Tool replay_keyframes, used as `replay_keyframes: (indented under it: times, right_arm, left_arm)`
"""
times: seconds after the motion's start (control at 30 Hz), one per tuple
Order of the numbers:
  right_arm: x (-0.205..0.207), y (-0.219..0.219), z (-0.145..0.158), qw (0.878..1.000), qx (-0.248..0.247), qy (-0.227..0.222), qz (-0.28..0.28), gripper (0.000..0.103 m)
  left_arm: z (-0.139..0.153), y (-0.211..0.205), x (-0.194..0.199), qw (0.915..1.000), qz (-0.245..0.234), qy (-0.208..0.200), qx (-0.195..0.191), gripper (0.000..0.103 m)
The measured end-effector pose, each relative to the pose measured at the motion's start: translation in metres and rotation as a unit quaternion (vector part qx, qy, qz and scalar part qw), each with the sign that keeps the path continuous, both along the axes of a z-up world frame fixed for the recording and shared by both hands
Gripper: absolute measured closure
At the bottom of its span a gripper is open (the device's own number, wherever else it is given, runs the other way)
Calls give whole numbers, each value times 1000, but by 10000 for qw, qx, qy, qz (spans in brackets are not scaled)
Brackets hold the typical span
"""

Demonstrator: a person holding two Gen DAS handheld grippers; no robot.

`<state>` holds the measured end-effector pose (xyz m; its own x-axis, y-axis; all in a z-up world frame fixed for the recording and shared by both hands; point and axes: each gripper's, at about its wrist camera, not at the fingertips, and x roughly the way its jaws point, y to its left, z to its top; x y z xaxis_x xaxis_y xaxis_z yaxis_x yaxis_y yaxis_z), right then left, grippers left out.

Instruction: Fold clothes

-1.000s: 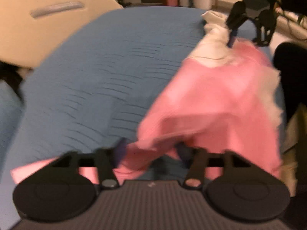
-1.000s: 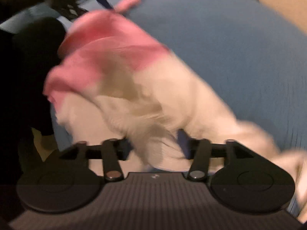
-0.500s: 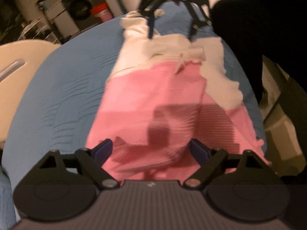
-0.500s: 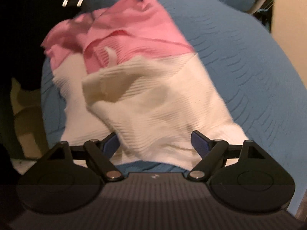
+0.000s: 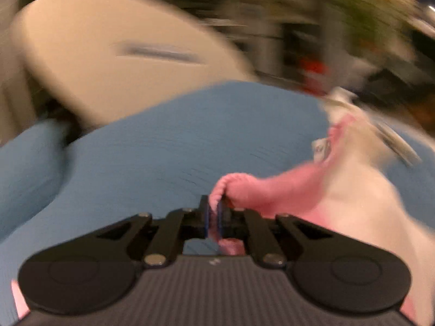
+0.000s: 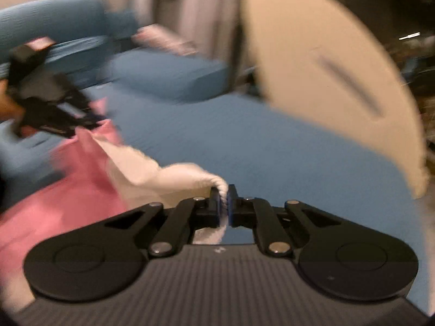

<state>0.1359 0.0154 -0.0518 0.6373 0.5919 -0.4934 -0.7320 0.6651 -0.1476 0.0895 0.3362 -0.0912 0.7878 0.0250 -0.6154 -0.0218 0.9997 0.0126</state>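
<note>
- We grip the pink-and-white garment (image 5: 339, 190) at both ends above the blue bed (image 5: 190, 141); both views are blurred by motion.
- Our left hand-held gripper (image 5: 214, 213) has its fingers pressed together on a bunched pink edge, and the cloth runs off to its right and away, pink first, then white.
- Our right hand-held gripper (image 6: 223, 203) is pinched on a rolled white edge of the same garment, which trails off to its left, white turning to pink.
- In the right wrist view the left hand-held gripper shows far off at the upper left, at the pink end, so the garment's long axis runs from one gripper to the other, across the front of the bed.
- A pale rounded board (image 6: 326, 68) stands beyond the bed, and a blue pillow (image 6: 174, 78) lies near it.
- We judge neither gripper nearer: each holds its own end, and the coming fold turns on bringing those two ends together or laying the span flat.
</note>
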Motion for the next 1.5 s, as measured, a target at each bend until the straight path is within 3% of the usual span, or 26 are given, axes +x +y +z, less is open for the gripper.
replay_keyframes:
  times: [0.03, 0.07, 0.1, 0.13, 0.2, 0.27, 0.43, 0.53, 0.6, 0.63, 0.67, 0.7, 0.73, 0.83, 0.9, 0.93, 0.97, 1.0, 1.03, 1.07, 1.17, 1.23, 1.27, 1.3, 1.4, 1.5]
  right_arm:
    - [17, 9, -8, 9996, -50, -3, -269, 80]
    - [47, 25, -29, 9959, -332, 378, -753, 53]
    - [64, 35, -44, 9898, -593, 699, -1086, 43]
    - [68, 36, -53, 9845, -712, 830, -1371, 43]
    - [55, 18, -54, 9826, -252, 897, -1607, 29]
    - [38, -10, -55, 9822, 72, 1080, -1535, 17]
    - [0, -99, -65, 9793, -842, 1169, -1420, 17]
    - [-8, -153, -74, 9488, -1617, 1599, -2193, 17]
    - [-16, -198, -81, 9170, -1529, 2270, -2903, 19]
    - [-18, -208, -82, 9129, -1391, 2387, -3003, 23]
    - [-21, -220, -80, 9098, -1265, 2443, -3107, 67]
    - [-23, -233, -77, 9071, -1145, 2468, -3213, 91]
    - [-25, -246, -73, 9041, -1024, 2492, -3317, 91]
    - [-37, -286, -34, 8823, -1222, 1455, -4307, 91]
    - [-33, -313, -22, 8605, -1398, 1687, -4600, 89]
    - [-30, -312, -29, 8362, -2423, 1579, -4659, 87]
    - [-28, -307, -41, 8075, -3489, 1396, -4547, 73]
    - [-28, -304, -46, 7995, -3803, 1377, -4440, 57]
    - [-28, -303, -47, 8010, -3837, 1427, -4367, 48]
    - [-29, -300, -35, 8172, -3363, 1398, -4468, 37]
    - [-36, -253, 1, 8750, -2090, 471, -4340, 28]
    - [-32, -220, 11, 9182, -1257, 511, -3723, 22]
    - [-23, -186, 14, 9527, -458, 827, -2889, 22]
    - [-12, -154, 13, 9692, 84, 1096, -2204, 22]
    - [26, -70, -5, 9865, -4, 1198, -1115, 22]
    - [74, -1, -28, 9921, -320, 1129, -450, 22]
  left_arm:
    - [-14, 16, 28, 9971, 560, 423, -279, 93]
    - [-32, 32, 46, 9877, 1166, 868, -581, 93]
    - [-35, 35, 47, 9854, 1263, 955, -628, 89]
    - [-37, 38, 47, 9830, 1358, 1035, -670, 86]
    - [-34, 42, 24, 9880, 1369, 630, -331, 49]
    - [-35, 44, 11, 9885, 1395, 552, -190, 30]
    - [-39, 48, -12, 9918, 952, 850, -5, 22]
    - [-46, 37, -21, 9906, 869, 1036, 211, 20]
    - [-49, 32, -25, 9896, 922, 1093, 174, 16]
    - [-51, 31, -27, 9889, 958, 1127, 119, 16]
    - [-55, 28, -29, 9872, 999, 1242, 107, 16]
    - [-55, 27, -34, 9867, 1067, 1223, 131, 15]
    - [-55, 26, -39, 9861, 1134, 1205, 154, 14]
    - [-54, 26, -45, 9832, 1357, 1214, 141, 13]
    - [-54, 27, -46, 9823, 1402, 1236, 149, 10]
    - [-53, 26, -47, 9805, 1491, 1260, 240, 10]
    - [-51, 26, -49, 9791, 1580, 1245, 288, 9]
    - [-50, 25, -51, 9787, 1617, 1230, 287, 9]
    - [-48, 24, -53, 9786, 1636, 1224, 255, 9]
    - [-47, 24, -55, 9787, 1637, 1219, 232, 8]
    - [-43, 19, -63, 9791, 1662, 1168, 145, 6]
    - [-49, 23, -63, 9789, 1712, 1117, 88, 6]
    - [-51, 22, -66, 9789, 1732, 1083, 75, 6]
    - [-53, 22, -69, 9789, 1753, 1050, 62, 5]
    - [-56, 19, -76, 9798, 1774, 927, 39, 5]
    - [-53, 17, -77, 9822, 1686, 814, 166, 5]
